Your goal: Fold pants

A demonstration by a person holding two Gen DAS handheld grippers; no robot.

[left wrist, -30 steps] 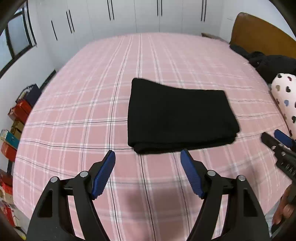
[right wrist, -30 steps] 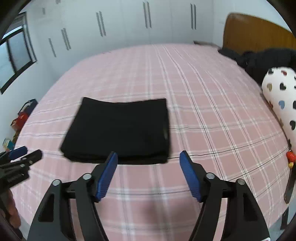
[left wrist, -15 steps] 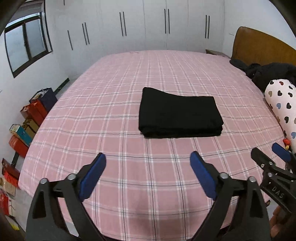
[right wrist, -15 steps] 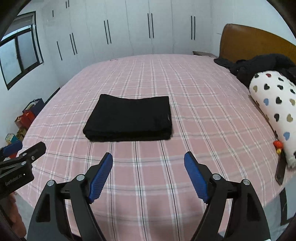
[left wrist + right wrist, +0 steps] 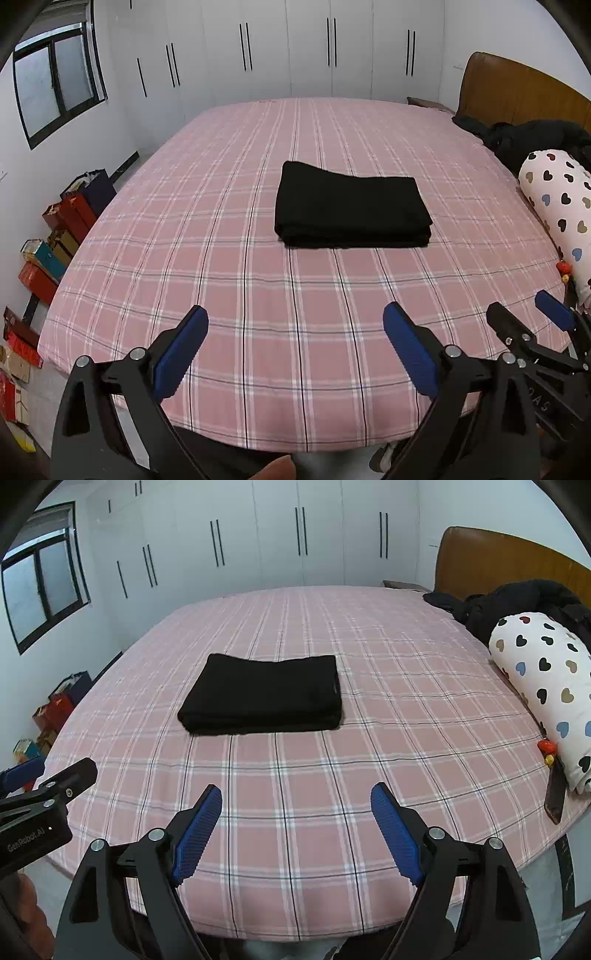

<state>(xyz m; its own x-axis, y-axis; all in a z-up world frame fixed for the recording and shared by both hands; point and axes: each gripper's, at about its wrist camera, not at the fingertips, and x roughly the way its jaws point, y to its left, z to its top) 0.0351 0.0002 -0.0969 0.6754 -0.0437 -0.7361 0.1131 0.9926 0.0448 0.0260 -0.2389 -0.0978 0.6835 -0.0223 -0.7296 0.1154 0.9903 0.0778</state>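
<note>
The black pants (image 5: 351,206) lie folded in a neat flat rectangle on the middle of the pink plaid bed (image 5: 221,280); they also show in the right wrist view (image 5: 262,696). My left gripper (image 5: 295,325) is open and empty, held over the near edge of the bed, well short of the pants. My right gripper (image 5: 297,801) is open and empty too, beside the left one and equally far back. The right gripper shows at the right edge of the left wrist view (image 5: 524,314), and one black jaw of the left gripper (image 5: 44,786) at the left edge of the right wrist view.
A heart-print pillow (image 5: 546,686) lies along the bed's right side, with dark clothes (image 5: 517,602) heaped by the wooden headboard (image 5: 498,561). A dark flat object (image 5: 556,794) lies at the bed's right edge. Boxes (image 5: 48,254) stand on the floor at left. White wardrobes (image 5: 295,48) line the far wall.
Both grippers have pulled back and up away from the pants, which now look smaller and farther off. The pants have not moved. Both grippers stay open.
</note>
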